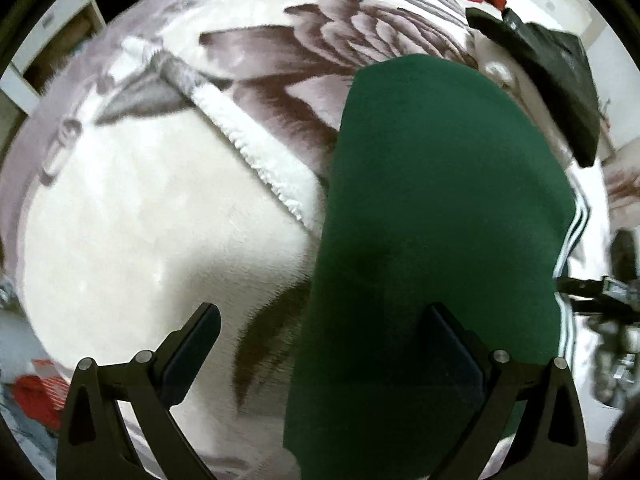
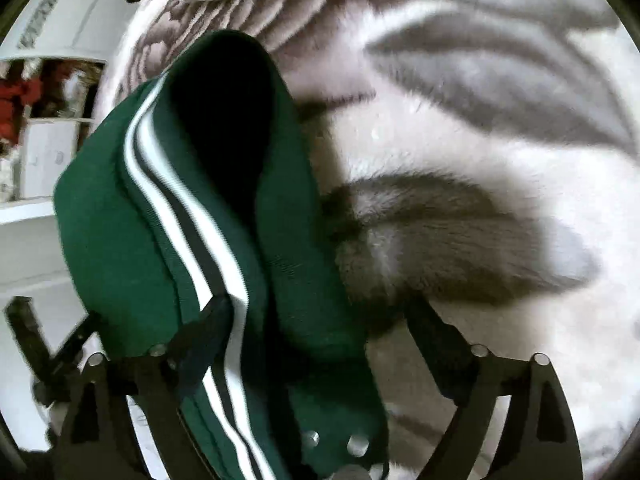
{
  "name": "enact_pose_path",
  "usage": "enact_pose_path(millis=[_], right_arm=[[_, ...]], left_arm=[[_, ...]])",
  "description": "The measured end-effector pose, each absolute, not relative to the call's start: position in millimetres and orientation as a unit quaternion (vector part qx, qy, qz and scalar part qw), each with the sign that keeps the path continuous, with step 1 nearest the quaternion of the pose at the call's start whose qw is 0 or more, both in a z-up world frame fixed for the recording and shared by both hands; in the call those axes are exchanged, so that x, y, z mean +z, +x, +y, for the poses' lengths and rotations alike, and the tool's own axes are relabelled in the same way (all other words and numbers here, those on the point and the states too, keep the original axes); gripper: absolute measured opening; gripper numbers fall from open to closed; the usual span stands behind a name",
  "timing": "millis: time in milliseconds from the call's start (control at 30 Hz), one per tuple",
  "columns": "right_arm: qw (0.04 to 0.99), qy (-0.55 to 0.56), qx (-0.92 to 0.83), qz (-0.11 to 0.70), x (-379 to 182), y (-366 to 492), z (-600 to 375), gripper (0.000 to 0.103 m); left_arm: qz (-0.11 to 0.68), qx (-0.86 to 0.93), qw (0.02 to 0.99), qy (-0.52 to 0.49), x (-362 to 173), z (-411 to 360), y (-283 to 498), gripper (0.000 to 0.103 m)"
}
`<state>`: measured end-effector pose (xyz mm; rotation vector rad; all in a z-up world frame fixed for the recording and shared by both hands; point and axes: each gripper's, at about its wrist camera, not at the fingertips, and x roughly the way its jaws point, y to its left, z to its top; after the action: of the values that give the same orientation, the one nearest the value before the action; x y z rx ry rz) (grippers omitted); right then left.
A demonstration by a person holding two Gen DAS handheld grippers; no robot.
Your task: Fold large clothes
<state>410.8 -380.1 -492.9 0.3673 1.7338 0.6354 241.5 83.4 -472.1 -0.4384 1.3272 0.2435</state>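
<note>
Left wrist view: left gripper (image 1: 320, 344) points down with jaws wide apart; the green garment (image 1: 436, 208) lies on the blanket (image 1: 152, 200), its left edge between the fingers, untouched
Right wrist view: right gripper (image 2: 316, 332) stands spread; garment (image 2: 240, 208) bunched between the fingers, draped over the left one; not pinched
Shelves: white shelf (image 2: 56, 136) at left holds something red; blurred
Garment: dark green, white side stripes (image 2: 192, 220), metal snaps (image 2: 356, 444) near one edge
</note>
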Motion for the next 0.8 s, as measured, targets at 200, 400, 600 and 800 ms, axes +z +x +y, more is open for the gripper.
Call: enact_pose_path(millis=[200,400,600,800], right_arm=[[0.509,0.243,0.369,0.738,-516.6,415.6,-379.2,0.102],[0.451,0.229,0.433,0.746,-528.4,405.0,-330.1,0.103],[0.466,0.294,0.395,0.735,-520.3,406.5,-344.3,0.062],[0.488,0.325,0.377,0.717,-490.7,393.9,-350.9,0.04]], left_arm=[[0.593,0.059,0.746,-0.297,-485.6,106.3,233.2,0.103],[0.558,-0.052,0.72,-0.41,-533.2,107.0,245.2,0.102],[0.531,-0.085,0.743,-0.397,-523.3,96.0,258.5,0.072],[0.53,-0.111,0.743,-0.394,-496.6,100.8,272.7,0.063]])
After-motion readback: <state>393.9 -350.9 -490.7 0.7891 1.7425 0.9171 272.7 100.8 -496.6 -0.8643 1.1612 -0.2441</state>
